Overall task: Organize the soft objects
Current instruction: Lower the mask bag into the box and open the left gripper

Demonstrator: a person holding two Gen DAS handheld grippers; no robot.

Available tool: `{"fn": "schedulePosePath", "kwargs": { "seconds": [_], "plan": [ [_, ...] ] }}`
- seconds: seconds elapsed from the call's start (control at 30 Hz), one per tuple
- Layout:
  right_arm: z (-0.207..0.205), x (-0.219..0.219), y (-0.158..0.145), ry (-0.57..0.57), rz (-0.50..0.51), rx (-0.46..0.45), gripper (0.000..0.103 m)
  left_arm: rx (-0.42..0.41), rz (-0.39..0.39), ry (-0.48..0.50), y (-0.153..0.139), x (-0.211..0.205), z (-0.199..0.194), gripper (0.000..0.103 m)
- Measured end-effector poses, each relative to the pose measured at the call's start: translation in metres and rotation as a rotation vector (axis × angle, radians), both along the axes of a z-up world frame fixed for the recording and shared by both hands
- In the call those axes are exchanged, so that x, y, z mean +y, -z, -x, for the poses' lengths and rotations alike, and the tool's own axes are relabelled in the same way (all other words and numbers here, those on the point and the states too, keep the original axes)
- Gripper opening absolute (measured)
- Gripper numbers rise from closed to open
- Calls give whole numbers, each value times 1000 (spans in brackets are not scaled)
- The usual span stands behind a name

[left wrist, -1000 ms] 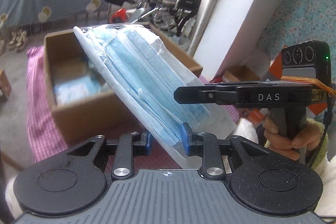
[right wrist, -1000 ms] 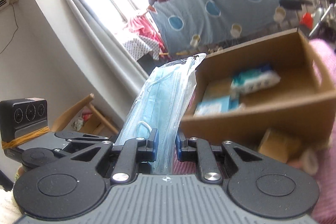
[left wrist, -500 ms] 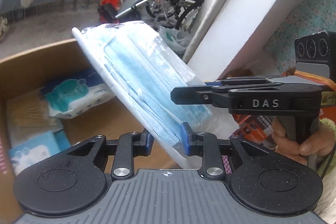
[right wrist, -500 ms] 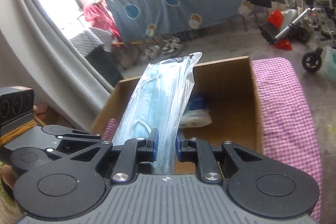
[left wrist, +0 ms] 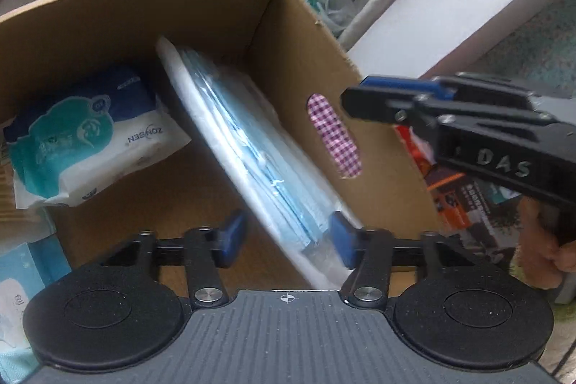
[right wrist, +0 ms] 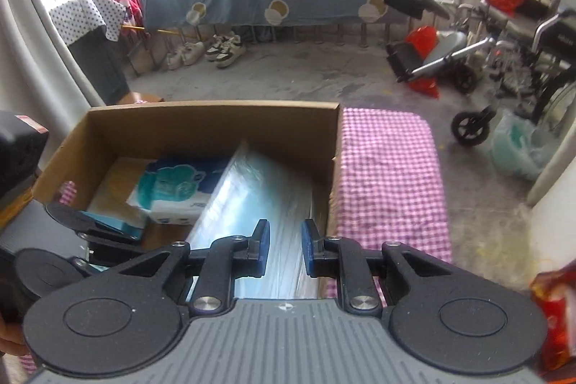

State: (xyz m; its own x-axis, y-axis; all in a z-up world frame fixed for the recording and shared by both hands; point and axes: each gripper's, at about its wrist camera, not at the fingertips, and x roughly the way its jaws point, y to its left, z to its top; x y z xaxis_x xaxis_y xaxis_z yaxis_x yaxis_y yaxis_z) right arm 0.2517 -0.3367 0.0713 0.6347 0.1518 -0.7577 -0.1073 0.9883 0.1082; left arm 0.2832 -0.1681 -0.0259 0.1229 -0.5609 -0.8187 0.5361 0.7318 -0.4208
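Presently the left gripper has its fingers spreading apart; the pack of face masks lies between them, and no pad presses on it. The right gripper has its fingers set narrowly, a gap showing between the blue pads, with the mask pack seen through and beyond that gap; no grip on it is evident, so these fingers read as released.

The mask pack stands tilted inside the cardboard box, its upper edge leaning toward the far wall and its lower end near the left gripper. It occupies the right part of the box, just beside the right side wall. That wall has an oval handle cut-out through which pink checked cloth shows.

To the left of the mask pack, a soft pack of wipes rests in the box, printed "ZONSEN", read upside down. A pale blue tissue packet lies at the box's near left corner. Bare cardboard floor remains open between the wipes and the mask pack.

The right gripper's body, seen from the left wrist, carries the raised letters "DAS", and a hand clasps its handle. The box sits on a pink checked tabletop, whose right portion is uncovered.
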Motion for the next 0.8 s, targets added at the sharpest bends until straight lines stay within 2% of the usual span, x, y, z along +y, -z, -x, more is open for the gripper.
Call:
{"fn": "schedulePosePath", "kwargs": {
  "seconds": [0.07, 0.23, 0.37, 0.43, 0.6, 0.8],
  "plan": [
    [4, 1, -5, 7, 20, -14, 21, -5, -29, -11, 8, -1, -1, 75],
    [11, 1, -19, 19, 35, -38, 21, -22, -11, -38, 2, 9, 2, 80],
    [15, 6, -33, 11, 14, -42, 21, -75, 34, -111, -28, 34, 6, 88],
    [14, 12, -36, -19, -22, -18, 21, -118, 74, -154, -47, 57, 19, 99],
    [-5, 48, -21, -147, -80, 133, 21, -269, 165, -237, -90, 122, 63, 102],
    [-39, 101, 41, -238, -90, 368, 21, -378, 225, -308, -101, 184, 120, 103]
  ]
}}
